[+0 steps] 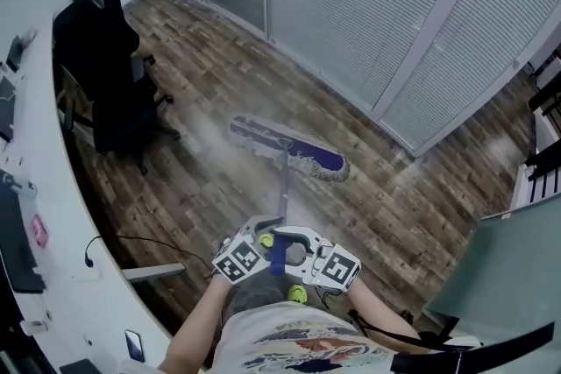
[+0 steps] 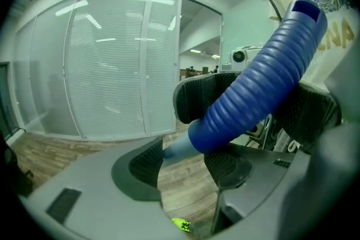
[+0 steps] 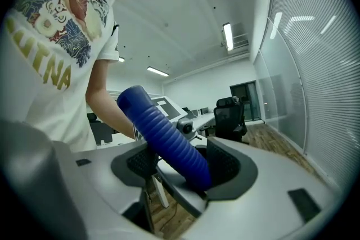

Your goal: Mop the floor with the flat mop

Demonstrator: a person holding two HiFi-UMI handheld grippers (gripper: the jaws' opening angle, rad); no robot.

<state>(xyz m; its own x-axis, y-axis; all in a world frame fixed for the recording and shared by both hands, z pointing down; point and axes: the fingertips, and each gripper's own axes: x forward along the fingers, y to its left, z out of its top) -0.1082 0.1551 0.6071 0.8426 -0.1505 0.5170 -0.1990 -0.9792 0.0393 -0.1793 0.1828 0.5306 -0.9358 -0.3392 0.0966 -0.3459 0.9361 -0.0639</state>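
Note:
The flat mop's blue and grey head (image 1: 287, 148) lies on the wood floor ahead of me, its thin pole (image 1: 285, 188) running back to a ribbed blue handle (image 1: 278, 254). My left gripper (image 1: 263, 239) and right gripper (image 1: 298, 251) meet at that handle from either side, just in front of my body. In the left gripper view the blue handle (image 2: 264, 78) slants down between the dark pads (image 2: 143, 163) of the left gripper (image 2: 185, 160), which is shut on it. The right gripper (image 3: 180, 163) is likewise shut on the blue handle (image 3: 169, 140).
A black office chair (image 1: 114, 92) stands at the left by a curved white desk (image 1: 39, 215). Glass walls with blinds (image 1: 351, 4) close off the far side. A black cable (image 1: 131, 239) lies on the floor near the desk. A grey-green panel (image 1: 500, 276) stands at the right.

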